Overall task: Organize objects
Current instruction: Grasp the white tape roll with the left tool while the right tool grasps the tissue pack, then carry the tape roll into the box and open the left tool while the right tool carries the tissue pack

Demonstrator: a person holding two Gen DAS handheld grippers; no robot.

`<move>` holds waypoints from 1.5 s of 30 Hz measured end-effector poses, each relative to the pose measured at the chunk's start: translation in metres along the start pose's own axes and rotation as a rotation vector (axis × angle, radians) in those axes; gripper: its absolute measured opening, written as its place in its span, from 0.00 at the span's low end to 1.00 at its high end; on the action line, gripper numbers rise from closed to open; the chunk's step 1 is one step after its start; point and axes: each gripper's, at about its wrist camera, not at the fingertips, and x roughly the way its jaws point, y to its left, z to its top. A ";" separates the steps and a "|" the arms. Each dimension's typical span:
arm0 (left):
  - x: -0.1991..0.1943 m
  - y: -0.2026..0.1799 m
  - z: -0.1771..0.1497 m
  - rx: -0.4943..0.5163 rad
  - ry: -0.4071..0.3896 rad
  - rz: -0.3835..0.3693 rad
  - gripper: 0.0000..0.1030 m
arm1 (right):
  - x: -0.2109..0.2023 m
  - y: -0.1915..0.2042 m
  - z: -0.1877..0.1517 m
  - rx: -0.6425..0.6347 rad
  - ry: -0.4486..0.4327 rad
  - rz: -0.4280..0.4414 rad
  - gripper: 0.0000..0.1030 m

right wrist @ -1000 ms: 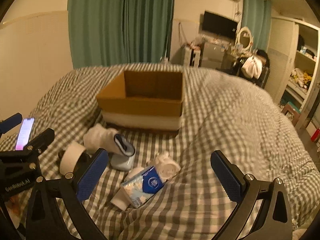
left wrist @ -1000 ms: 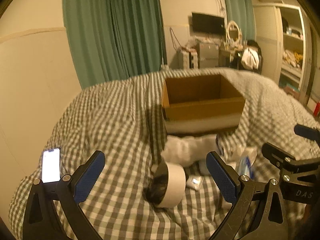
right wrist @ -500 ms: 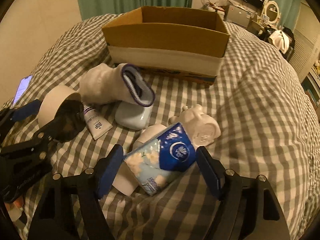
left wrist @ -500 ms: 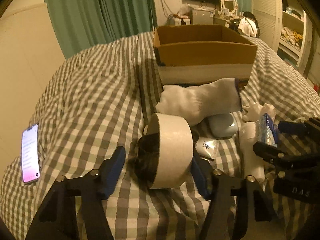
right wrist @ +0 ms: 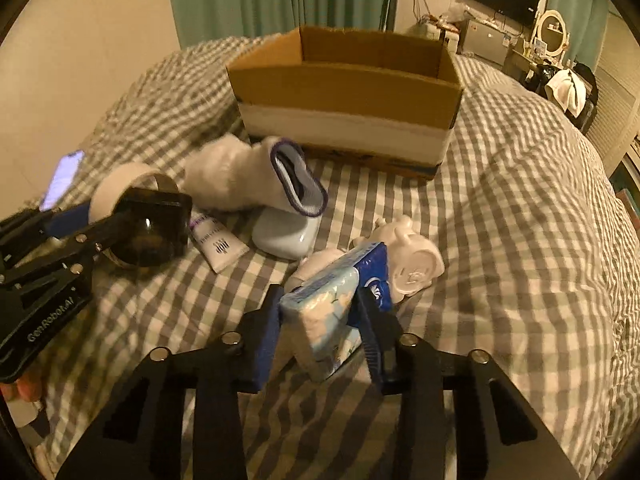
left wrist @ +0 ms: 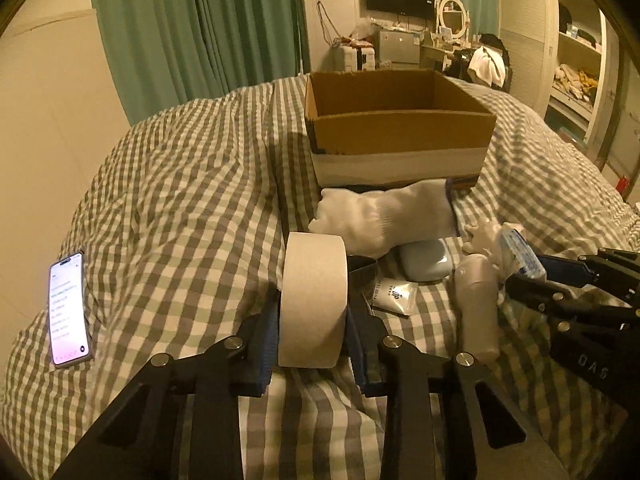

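My left gripper point(left wrist: 313, 320) is shut on a roll of white tape point(left wrist: 314, 288), held on edge just above the checked bedcover; the roll also shows in the right wrist view point(right wrist: 120, 184). My right gripper point(right wrist: 318, 320) is shut on a blue and white tissue pack point(right wrist: 332, 304), which also shows in the left wrist view point(left wrist: 520, 252). An open cardboard box point(left wrist: 396, 128) stands behind the pile, also seen in the right wrist view point(right wrist: 348, 96). A white sock point(right wrist: 248, 176), a pale blue case point(right wrist: 286, 232), a small tube point(right wrist: 214, 240) and a white figurine point(right wrist: 412, 264) lie between.
A lit phone point(left wrist: 68, 308) lies on the bedcover at the left. A white cylinder point(left wrist: 478, 304) lies by the right gripper. Green curtains point(left wrist: 200, 32), a cluttered desk point(left wrist: 400, 48) and shelves point(left wrist: 576, 64) stand beyond the bed.
Both grippers came down onto the pile and closed: the left on the tape roll, the right on the tissue pack. The tape roll now stands on edge.
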 end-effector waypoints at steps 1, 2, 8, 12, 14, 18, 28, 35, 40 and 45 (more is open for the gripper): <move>-0.003 0.000 0.001 0.000 -0.007 0.001 0.30 | -0.006 0.000 0.000 0.001 -0.015 0.002 0.29; -0.009 0.000 0.002 0.001 -0.020 0.003 0.30 | -0.012 -0.001 0.001 0.003 -0.026 0.006 0.28; -0.040 -0.001 0.010 0.000 -0.082 -0.019 0.30 | -0.044 0.004 0.002 0.002 -0.096 0.017 0.28; -0.050 -0.003 0.015 0.006 -0.101 -0.025 0.30 | -0.057 0.005 0.003 -0.004 -0.124 0.019 0.28; -0.055 -0.005 0.018 0.010 -0.111 -0.022 0.30 | -0.062 0.005 0.003 -0.004 -0.136 0.018 0.28; -0.061 -0.005 0.029 0.007 -0.126 -0.048 0.30 | -0.070 0.002 0.009 -0.005 -0.156 0.029 0.28; -0.060 -0.009 0.083 0.034 -0.166 -0.052 0.30 | -0.093 -0.012 0.061 -0.019 -0.241 0.059 0.28; -0.044 -0.012 0.137 0.043 -0.188 -0.063 0.30 | -0.095 -0.021 0.117 -0.048 -0.290 0.063 0.23; -0.019 -0.018 0.176 0.051 -0.193 -0.066 0.30 | -0.078 -0.031 0.155 -0.063 -0.298 0.054 0.11; 0.021 -0.029 0.206 0.063 -0.171 -0.067 0.28 | -0.047 -0.049 0.186 -0.051 -0.286 0.050 0.07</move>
